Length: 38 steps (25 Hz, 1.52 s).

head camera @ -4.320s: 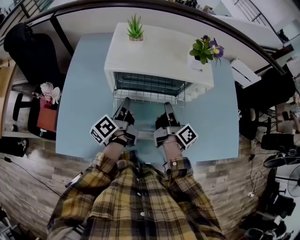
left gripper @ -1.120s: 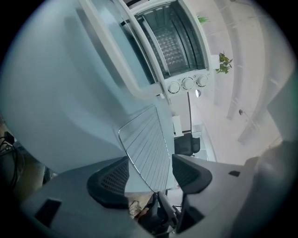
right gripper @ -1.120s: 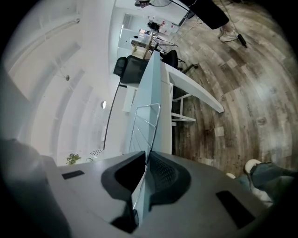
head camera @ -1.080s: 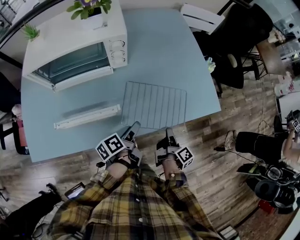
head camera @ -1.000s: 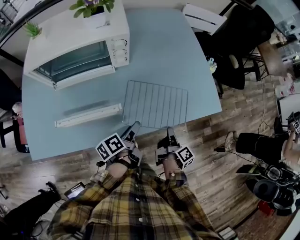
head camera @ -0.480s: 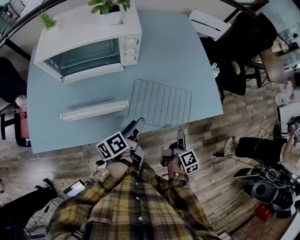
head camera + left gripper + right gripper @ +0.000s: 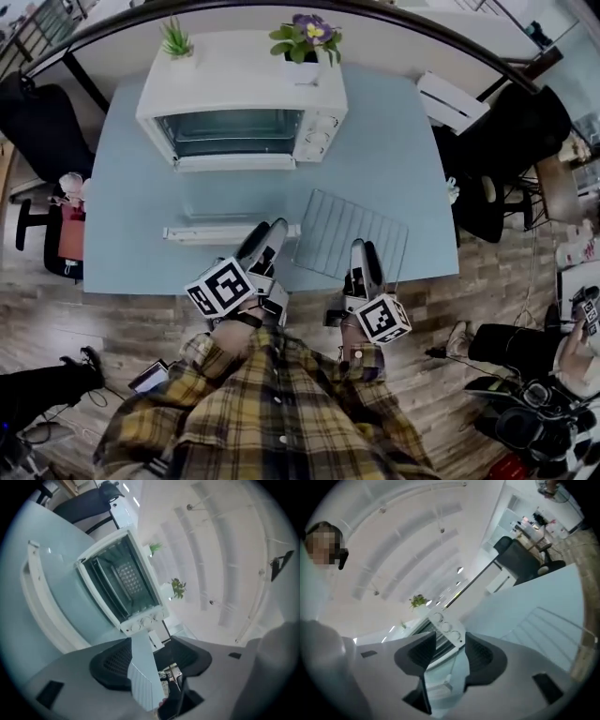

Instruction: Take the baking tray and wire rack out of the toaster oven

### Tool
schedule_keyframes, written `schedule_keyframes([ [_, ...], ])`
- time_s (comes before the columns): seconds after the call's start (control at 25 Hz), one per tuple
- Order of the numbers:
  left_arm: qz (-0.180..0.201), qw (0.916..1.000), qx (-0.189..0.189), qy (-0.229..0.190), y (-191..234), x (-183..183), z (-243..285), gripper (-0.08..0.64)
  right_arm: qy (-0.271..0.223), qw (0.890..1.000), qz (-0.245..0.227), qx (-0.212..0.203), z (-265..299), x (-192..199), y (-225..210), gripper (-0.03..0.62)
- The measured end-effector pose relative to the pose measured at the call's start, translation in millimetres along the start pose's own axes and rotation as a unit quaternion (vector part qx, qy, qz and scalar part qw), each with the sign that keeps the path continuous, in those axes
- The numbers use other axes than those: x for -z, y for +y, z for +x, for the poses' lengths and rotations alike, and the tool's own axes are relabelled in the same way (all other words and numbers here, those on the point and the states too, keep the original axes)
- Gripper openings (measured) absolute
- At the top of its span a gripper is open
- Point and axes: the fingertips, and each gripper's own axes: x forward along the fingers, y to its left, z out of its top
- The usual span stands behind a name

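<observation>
Lying flat on the pale blue worktop [image 7: 131,225], the white baking tray [image 7: 230,232] sits at the left, out in front of the toaster oven [image 7: 234,80] and apart from it. The oven stands at the back of the worktop with a small green plant [image 7: 175,39] and a flowering plant [image 7: 305,36] on its top. The left gripper [image 7: 265,236] comes next; in the head view its tips show over the tray's right end. Its jaws stand wide apart, having just been closing a little, with nothing between them. Its own view looks past them to the oven's front and the tray off to the side.

Just right of the tray, the wire rack [image 7: 352,242] lies flat on the worktop, its near side close to the front edge. The right gripper [image 7: 364,253] shows over that near side in the head view. Its jaws have just been opening and now stand well apart and empty, pointing toward the oven's knobs [image 7: 446,626].
</observation>
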Motion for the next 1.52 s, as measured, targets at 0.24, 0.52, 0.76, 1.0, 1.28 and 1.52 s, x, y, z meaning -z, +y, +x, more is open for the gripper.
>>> schedule_keyframes([
  [0.24, 0.006, 0.9956, -0.026, -0.090, 36, -113, -13, 0.248, 0.083, 0.992, -0.011, -0.097, 104, 39, 100, 0.178],
  [0.52, -0.019, 0.9854, -0.057, -0.159, 93, -226, -9, 0.230, 0.151, 0.977, 0.105, -0.110, 209, 92, 148, 0.178],
  [0.76, -0.058, 0.9821, -0.089, -0.155, 152, -255, 18, 0.230, 0.152, 0.947, 0.281, -0.035, 266, 140, 122, 0.178],
  [1.0, -0.106, 0.9805, -0.105, -0.128, 187, -255, 47, 0.229, 0.105, 0.926, 0.363, 0.008, 303, 158, 94, 0.178],
  [1.28, -0.127, 0.9799, -0.096, -0.121, 198, -249, 60, 0.229, 0.035, 0.899, 0.437, 0.023, 325, 160, 67, 0.055],
  [1.52, -0.139, 0.9799, -0.089, -0.113, 199, -246, 66, 0.222, 0.033, 0.902, 0.428, 0.036, 316, 160, 68, 0.031],
])
